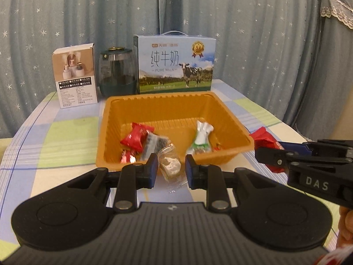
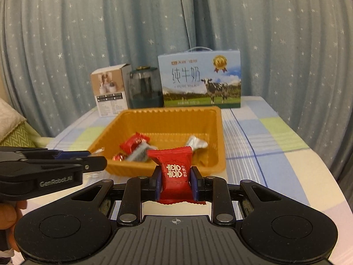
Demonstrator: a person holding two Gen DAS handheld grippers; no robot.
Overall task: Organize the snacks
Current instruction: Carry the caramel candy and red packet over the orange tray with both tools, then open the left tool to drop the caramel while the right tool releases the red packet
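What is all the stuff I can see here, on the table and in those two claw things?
Tray: one, orange, middle of the table.
Wrapped snacks in the tray: several, red, grey, white-green.
Clear-wrapped snack: one, pale, between the left gripper's fingers, whether pinched is unclear.
Red packet: one, clamped in the right gripper.
Milk box: one, blue, behind the tray.
Jar: one, dark green, left of the milk box.
Small box: one, white-brown, far left.
Tablecloth: checked, blue-green.
Curtain: blue, starred.
Left gripper: black.
Right gripper: black.
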